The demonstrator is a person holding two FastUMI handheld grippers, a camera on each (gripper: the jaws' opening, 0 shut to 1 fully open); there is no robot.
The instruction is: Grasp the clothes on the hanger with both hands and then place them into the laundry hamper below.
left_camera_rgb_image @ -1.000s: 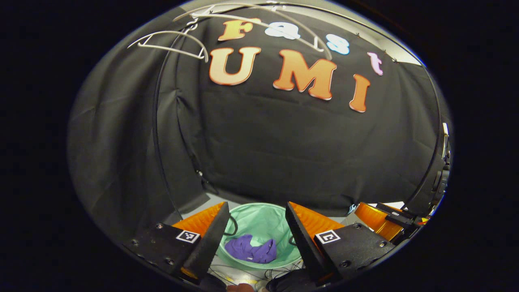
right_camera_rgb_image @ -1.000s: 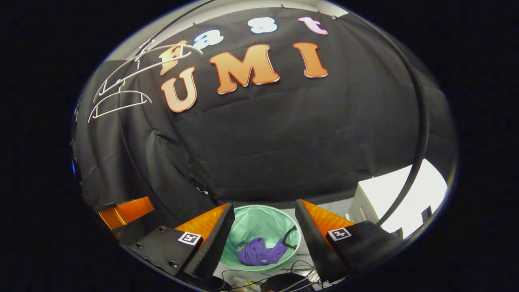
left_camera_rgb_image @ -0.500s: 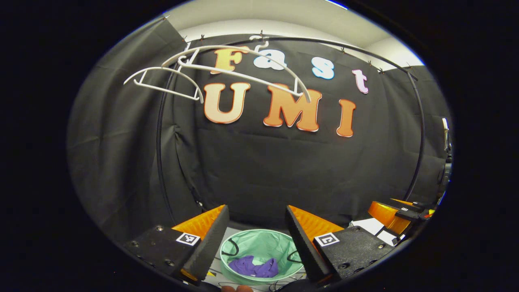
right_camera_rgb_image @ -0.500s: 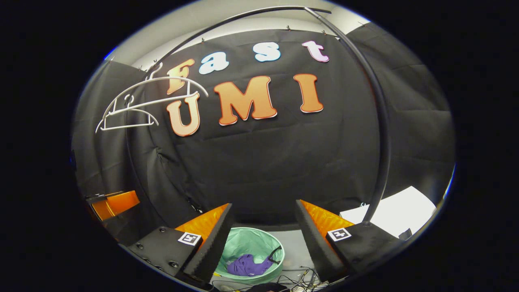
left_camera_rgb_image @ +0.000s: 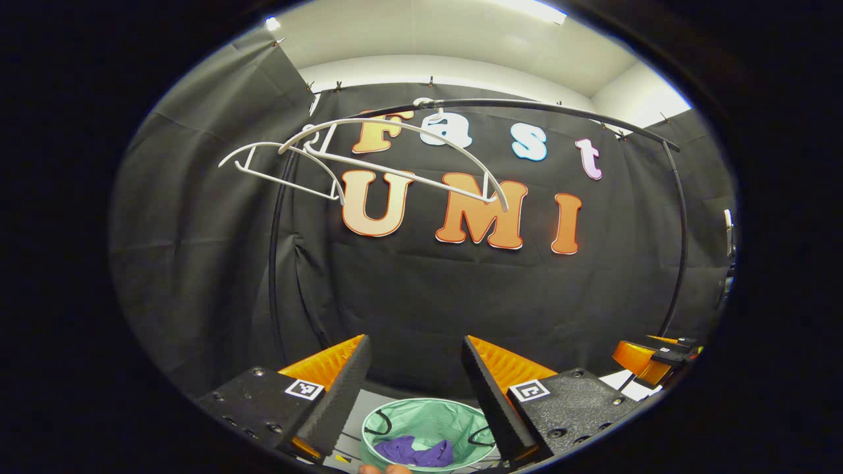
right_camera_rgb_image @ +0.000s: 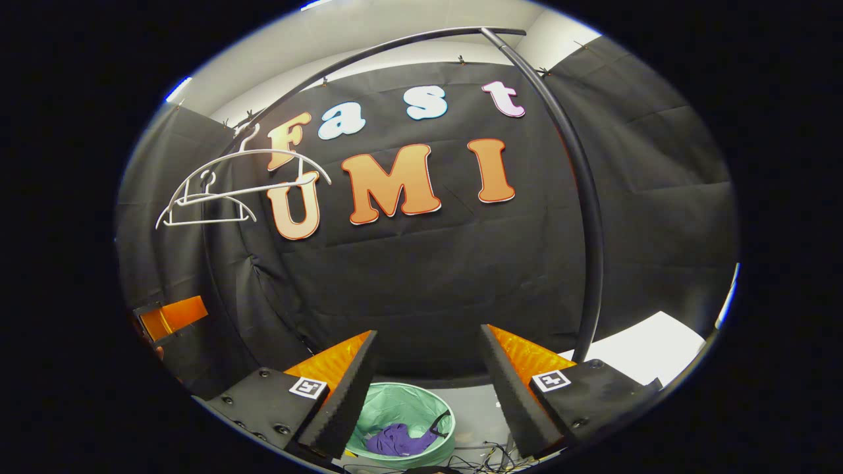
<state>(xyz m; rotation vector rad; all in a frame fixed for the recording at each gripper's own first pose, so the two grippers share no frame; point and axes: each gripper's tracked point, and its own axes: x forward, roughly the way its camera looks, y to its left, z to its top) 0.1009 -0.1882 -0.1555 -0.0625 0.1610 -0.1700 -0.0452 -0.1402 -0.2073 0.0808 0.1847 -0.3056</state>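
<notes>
Crumpled purple clothes [left_camera_rgb_image: 416, 451] are lying in one round mint fabric hamper [left_camera_rgb_image: 421, 421] below two bare white hangers [left_camera_rgb_image: 395, 158], both tools—left [left_camera_rgb_image: 415, 395], right [right_camera_rgb_image: 428, 388]—hanging spread, empty.

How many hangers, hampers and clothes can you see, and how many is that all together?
White hangers on the black rail: 2
Green laundry hamper: 1
Purple garment in the hamper: 1
Total: 4
</notes>
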